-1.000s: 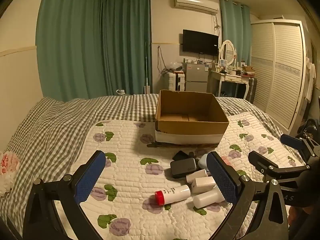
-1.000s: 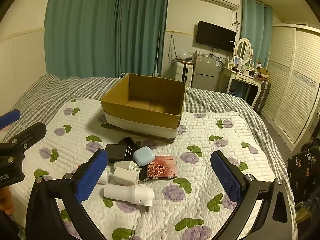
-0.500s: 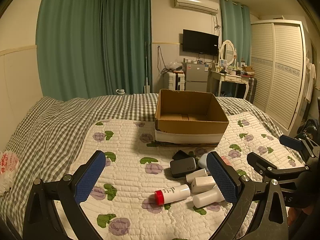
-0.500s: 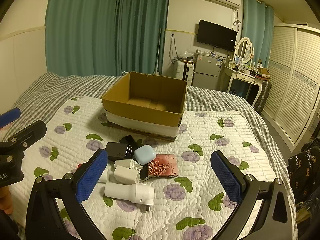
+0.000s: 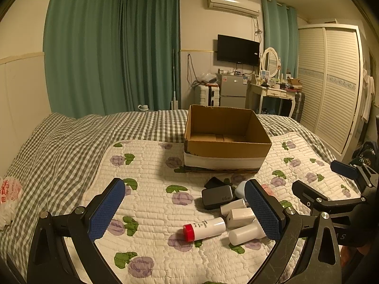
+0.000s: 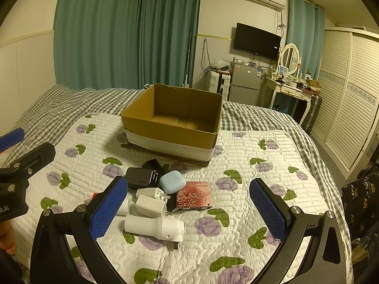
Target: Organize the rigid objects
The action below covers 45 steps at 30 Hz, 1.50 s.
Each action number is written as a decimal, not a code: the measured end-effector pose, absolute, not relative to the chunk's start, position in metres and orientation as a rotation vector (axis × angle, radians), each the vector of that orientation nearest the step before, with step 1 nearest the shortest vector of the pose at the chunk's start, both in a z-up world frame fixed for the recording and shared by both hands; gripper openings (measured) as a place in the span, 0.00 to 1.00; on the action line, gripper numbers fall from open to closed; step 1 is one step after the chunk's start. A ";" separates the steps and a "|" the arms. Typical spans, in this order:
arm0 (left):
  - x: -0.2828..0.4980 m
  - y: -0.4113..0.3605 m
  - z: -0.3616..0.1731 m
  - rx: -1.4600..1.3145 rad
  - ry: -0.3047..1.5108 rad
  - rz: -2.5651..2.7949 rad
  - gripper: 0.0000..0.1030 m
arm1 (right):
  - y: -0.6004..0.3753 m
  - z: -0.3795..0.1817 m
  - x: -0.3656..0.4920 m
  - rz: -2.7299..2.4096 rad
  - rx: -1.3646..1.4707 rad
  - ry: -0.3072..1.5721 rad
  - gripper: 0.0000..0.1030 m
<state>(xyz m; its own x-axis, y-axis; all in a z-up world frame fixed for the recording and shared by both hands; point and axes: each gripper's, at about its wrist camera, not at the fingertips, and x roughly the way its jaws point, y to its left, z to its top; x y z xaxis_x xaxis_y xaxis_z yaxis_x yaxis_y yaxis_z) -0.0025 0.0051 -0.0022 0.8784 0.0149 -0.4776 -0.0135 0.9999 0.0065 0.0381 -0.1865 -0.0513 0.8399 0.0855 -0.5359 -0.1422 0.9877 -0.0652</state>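
The right gripper's blue pad (image 6: 111, 203) hides most of the red-capped tube (image 6: 94, 195) (only its cap shows); the charger's (image 6: 138, 177) print is unreadable.

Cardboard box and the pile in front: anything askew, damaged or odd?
The cardboard box sits upright and looks empty; its rim is rough, nothing worse. The pile is jumbled: the red-capped tube and white cylinder lie on their sides, and the light blue case leans on its neighbours. Nothing looks spilled.
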 end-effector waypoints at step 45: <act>0.008 0.006 -0.016 -0.014 0.533 0.043 1.00 | -0.185 -0.060 0.048 0.144 -0.097 0.606 1.00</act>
<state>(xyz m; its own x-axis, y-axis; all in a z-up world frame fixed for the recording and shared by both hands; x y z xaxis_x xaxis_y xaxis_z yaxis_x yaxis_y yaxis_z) 0.0077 0.0060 -0.0162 0.8603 0.0371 -0.5084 -0.0443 0.9990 -0.0020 0.0482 -0.1853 -0.0603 0.8123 0.1065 -0.5734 -0.1636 0.9853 -0.0486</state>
